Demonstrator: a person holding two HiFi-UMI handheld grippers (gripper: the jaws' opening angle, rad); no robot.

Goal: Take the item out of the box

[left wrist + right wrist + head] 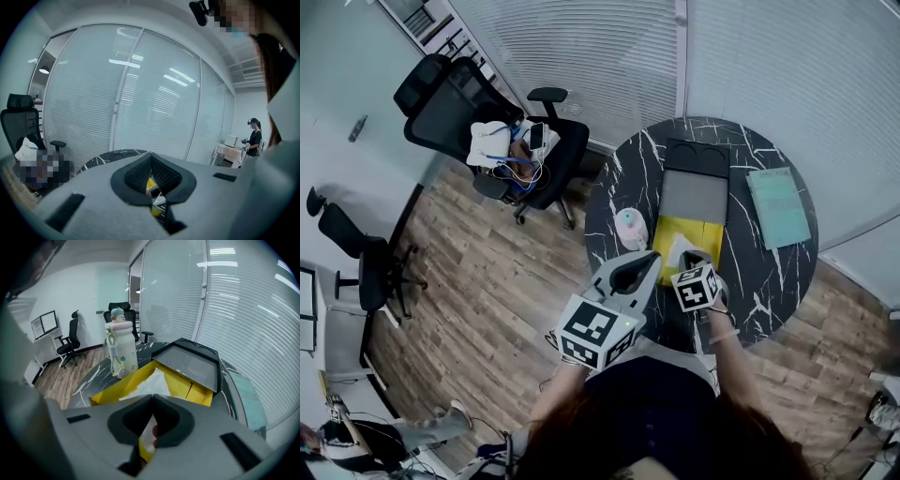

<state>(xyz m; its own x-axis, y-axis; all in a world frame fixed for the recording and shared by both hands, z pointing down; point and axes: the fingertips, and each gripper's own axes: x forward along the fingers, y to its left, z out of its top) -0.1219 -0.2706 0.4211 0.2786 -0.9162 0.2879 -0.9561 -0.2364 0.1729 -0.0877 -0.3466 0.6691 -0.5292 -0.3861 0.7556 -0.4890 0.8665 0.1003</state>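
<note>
The right gripper (153, 399) has its jaws drawn together, tips meeting just over the near end of the box (110, 393). A white wrapped item (152, 382) shows through the gap below the tips, though whether any of it is pinched cannot be told. The item lies inside the box, against its yellow walls. The left gripper (151, 158) also has its jaws pressed together with nothing between them. In the head view it hangs just left of the box's near corner, apart from the box. The box's grey lid (192, 363) is folded back flat at the far end of the box. A pale bottle (120, 348) with a looped cord stands upright just left of the box. A teal notebook (778, 206) lies flat to the right of the box, near but not touching it. All of these rest on a round black marble table (759, 272), with the box near its middle. Beyond the box's left side an office chair (487, 131) piled with cloth and cables stands on the wooden floor. Behind the box runs a glass wall (581, 56) with blinds.
</note>
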